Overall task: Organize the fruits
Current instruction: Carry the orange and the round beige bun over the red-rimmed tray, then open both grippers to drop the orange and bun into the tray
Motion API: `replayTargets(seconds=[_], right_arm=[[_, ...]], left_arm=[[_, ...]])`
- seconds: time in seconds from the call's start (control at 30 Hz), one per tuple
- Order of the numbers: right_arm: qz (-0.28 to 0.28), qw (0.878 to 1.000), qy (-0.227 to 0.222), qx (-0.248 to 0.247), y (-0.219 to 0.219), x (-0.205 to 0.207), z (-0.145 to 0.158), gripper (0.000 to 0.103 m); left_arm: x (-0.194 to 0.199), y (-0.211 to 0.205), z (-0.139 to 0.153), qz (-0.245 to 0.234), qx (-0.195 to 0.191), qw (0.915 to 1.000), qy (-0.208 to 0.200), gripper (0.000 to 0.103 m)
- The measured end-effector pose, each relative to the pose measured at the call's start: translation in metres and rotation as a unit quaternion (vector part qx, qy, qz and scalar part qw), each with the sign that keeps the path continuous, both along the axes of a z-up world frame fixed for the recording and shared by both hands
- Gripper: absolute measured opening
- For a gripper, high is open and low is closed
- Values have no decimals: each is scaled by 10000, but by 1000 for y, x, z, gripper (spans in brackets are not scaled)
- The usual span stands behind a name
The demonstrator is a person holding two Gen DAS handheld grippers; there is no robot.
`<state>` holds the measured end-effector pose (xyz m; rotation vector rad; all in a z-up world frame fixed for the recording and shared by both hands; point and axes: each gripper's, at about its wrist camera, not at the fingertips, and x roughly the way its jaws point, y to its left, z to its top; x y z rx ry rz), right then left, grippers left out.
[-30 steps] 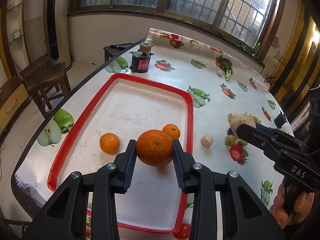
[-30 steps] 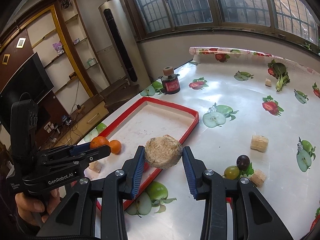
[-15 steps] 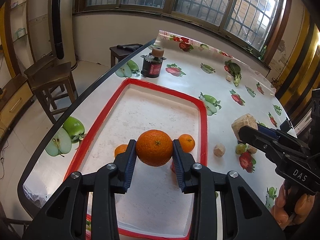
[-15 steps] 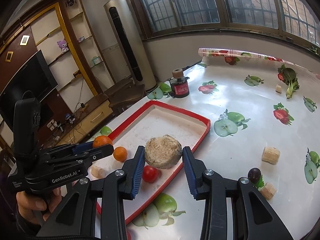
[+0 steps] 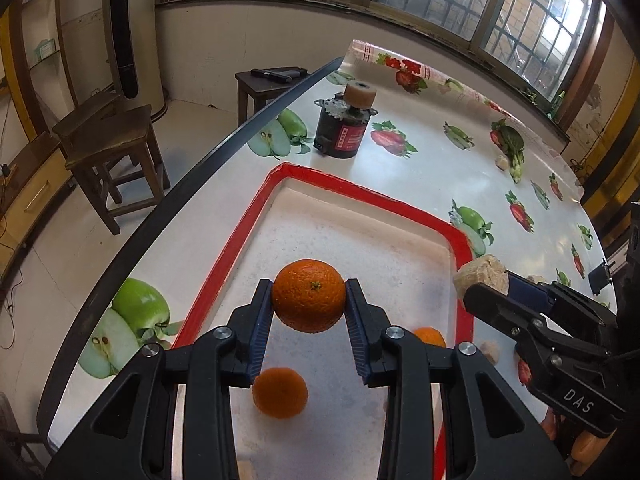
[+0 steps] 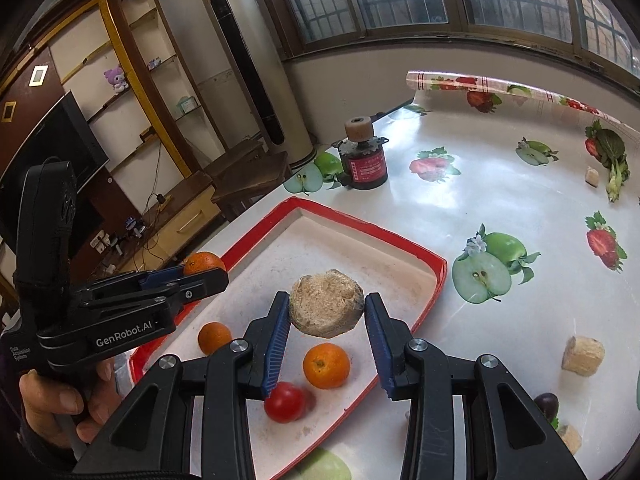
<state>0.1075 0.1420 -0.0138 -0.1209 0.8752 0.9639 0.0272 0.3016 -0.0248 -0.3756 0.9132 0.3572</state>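
Two grippers hang above the red-rimmed tray [image 5: 256, 216]: the left gripper [image 5: 309, 300] is clenched on a large orange [image 5: 309, 295], and the right gripper [image 6: 326, 310] grasps a tan, rough-skinned round fruit [image 6: 326, 307]. Below them on the tray floor lie two small oranges [image 6: 326, 365] [image 6: 214, 337] and a red tomato [image 6: 285, 402]. Farther off on the fruit-print tablecloth [image 6: 500, 200], a black canister [image 6: 363, 160] stands beyond the tray's far end.

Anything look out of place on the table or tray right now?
Yes: a black motor with a red label stands beyond the red tray, and the right claw holds a tan, crumbly chunk, neither obviously fruit.
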Motion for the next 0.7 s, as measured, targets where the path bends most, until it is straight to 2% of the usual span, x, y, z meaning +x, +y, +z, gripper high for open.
replayTargets(seconds=[0.17, 0.47, 0.53, 0.7], right_arm=[[47, 9995, 81, -305, 20, 16, -25, 39], [196, 9970, 174, -732, 38, 26, -58, 39], [230, 9967, 31, -782, 39, 22, -57, 41], [226, 9973, 26, -693, 32, 20, -49, 43]], left_arm=[[17, 8, -22, 21, -108, 9996, 270, 33], [23, 9, -43, 24, -88, 9986, 530, 35], [22, 8, -42, 32, -93, 9985, 541, 37], [13, 8, -31, 101, -139, 9990, 412, 37]])
